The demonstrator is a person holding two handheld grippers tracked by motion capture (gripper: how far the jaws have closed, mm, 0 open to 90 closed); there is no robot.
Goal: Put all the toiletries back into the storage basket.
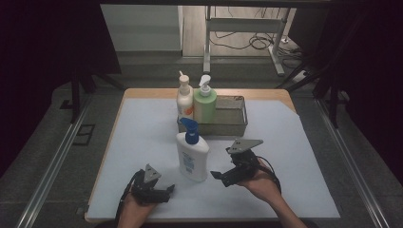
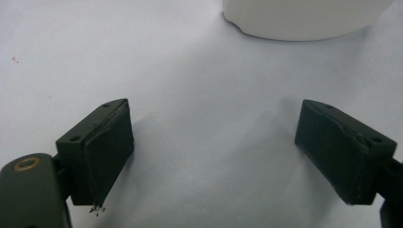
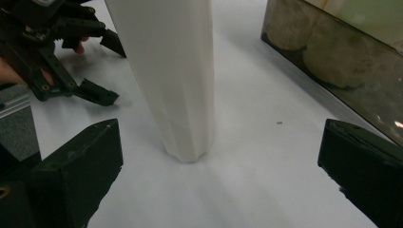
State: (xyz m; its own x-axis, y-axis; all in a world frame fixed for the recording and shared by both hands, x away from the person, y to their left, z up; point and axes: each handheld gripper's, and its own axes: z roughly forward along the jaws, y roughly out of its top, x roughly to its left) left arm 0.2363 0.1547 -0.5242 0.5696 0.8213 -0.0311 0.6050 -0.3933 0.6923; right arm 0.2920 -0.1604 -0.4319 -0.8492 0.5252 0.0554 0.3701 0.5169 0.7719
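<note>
Bottle [image 1: 192,153], white with a blue pump top, stands upright on the white mat [image 1: 142,137], just in front of the metal tray [image 1: 236,118] and between the two grippers. Right gripper [image 1: 217,175] sits just to its right, turned toward it, jaws spread wide with nothing between them; in the right gripper view the bottle's body [image 3: 166,71] rises ahead between the jaws, slightly left of centre, so a grasp around its narrow side looks to be what this pose is set for. Left gripper [image 1: 167,191] rests low near the mat's front edge, left of the bottle, its jaws also wide and empty; the left gripper view shows the bottle's base [image 2: 304,19] a little way ahead and off to the right (not yet lined up). Two other pump bottles, one cream [image 1: 185,97] and one green [image 1: 205,102], already stand upright at the tray's left end, which suggests the white one is meant to join them
</note>
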